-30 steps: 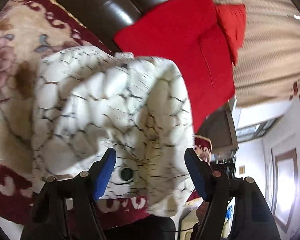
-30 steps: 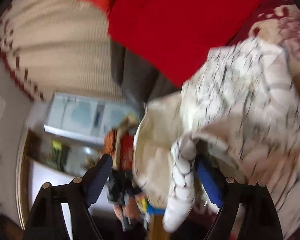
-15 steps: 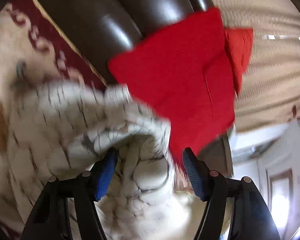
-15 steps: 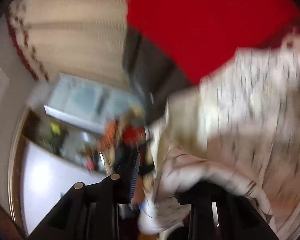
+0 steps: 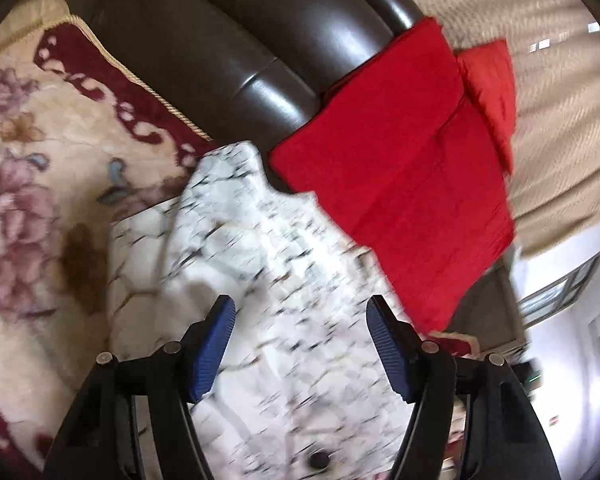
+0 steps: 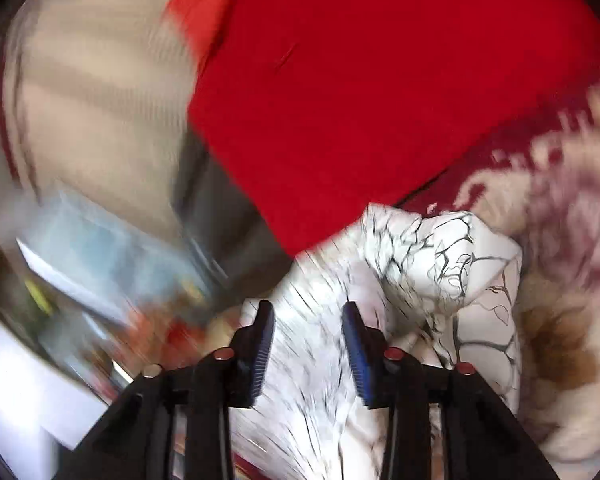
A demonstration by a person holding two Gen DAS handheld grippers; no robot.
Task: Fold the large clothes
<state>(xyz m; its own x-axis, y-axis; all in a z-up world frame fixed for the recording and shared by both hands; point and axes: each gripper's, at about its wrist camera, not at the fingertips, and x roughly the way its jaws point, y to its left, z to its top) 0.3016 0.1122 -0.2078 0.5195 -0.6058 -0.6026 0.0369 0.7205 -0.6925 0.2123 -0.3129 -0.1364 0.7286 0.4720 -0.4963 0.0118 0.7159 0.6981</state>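
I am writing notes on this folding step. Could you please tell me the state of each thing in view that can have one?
White garment: crumpled, lying on the floral blanket, not yet folded flat.
Left gripper: jaws wide open, over the garment, gripping nothing.
Right gripper: jaws partly open, cloth between them; grip cannot be told.
Red cushion: leaning against the dark sofa back.
Floral blanket: spread out, brown stain showing.

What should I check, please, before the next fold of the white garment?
1. Left tongs open, gripping nothing: ok.
2. Right tongs holding cloth: cannot tell; the jaws stand apart with cloth between them.
3. White garment lying flat: not ok, it is bunched.
4. Garment free of the red cushion: cannot tell; their edges meet.
5. Sharp picture: not ok, both views are blurred.
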